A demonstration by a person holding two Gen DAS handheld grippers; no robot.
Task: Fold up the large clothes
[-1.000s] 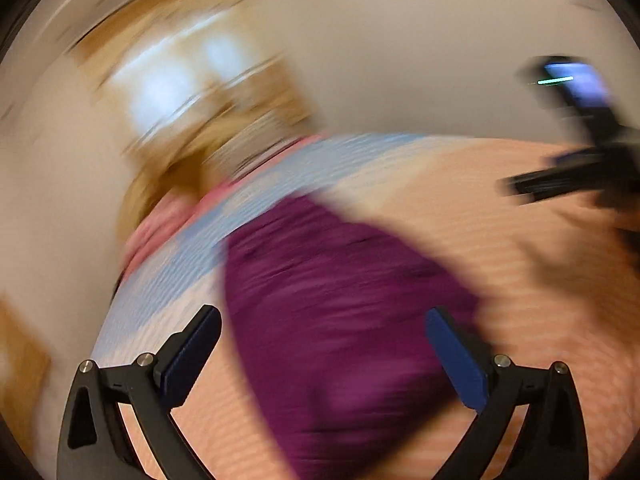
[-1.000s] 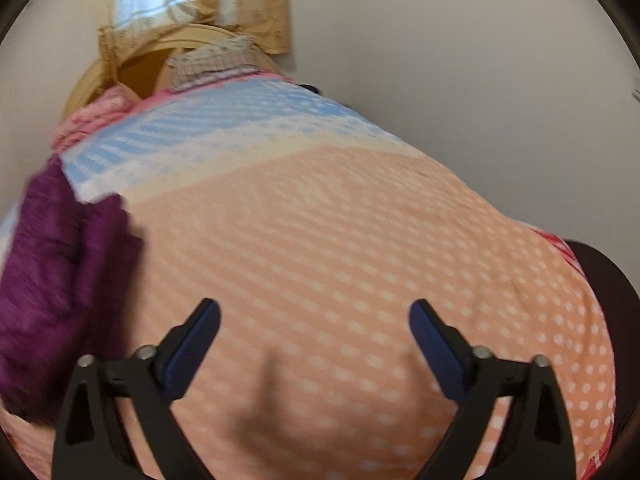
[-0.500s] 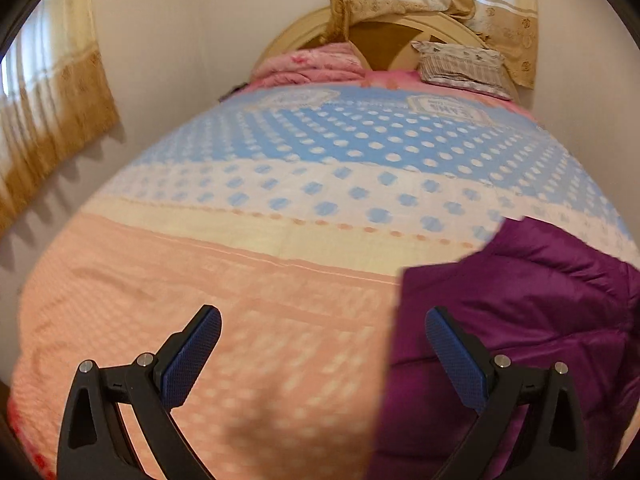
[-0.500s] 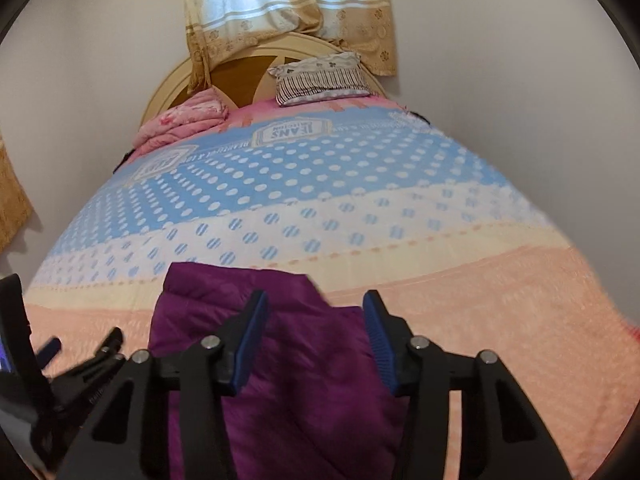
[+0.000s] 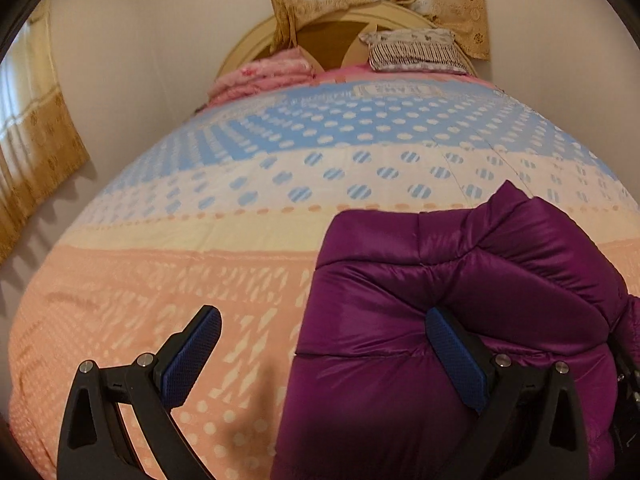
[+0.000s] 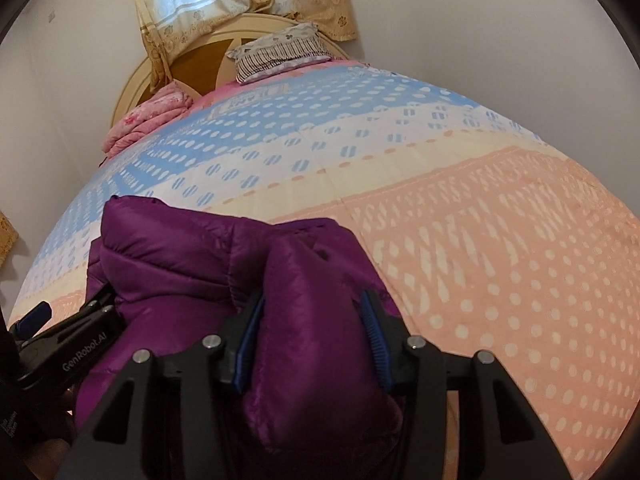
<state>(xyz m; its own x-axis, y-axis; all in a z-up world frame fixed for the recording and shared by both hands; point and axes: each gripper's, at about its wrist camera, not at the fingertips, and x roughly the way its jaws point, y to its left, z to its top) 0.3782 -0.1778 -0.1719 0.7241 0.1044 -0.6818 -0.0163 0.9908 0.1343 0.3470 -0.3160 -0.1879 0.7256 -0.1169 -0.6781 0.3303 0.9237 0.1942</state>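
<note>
The right tool [image 6: 310,328] pinches a puffy fold of the purple jacket [image 6: 192,256] on the bed [image 6: 500,240]. The left tool [image 5: 322,354], marked "GenRobot.AI", is spread, its right finger touching the jacket.

The purple jacket [image 5: 460,320] runs off the lower edge, its near end hidden.

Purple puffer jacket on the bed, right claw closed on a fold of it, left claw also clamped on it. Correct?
Not quite. The left claw is open, not clamped: the left wrist view shows its pads spread wide over the purple puffer jacket's edge. The right claw is closed on a fold, on the bed.
</note>
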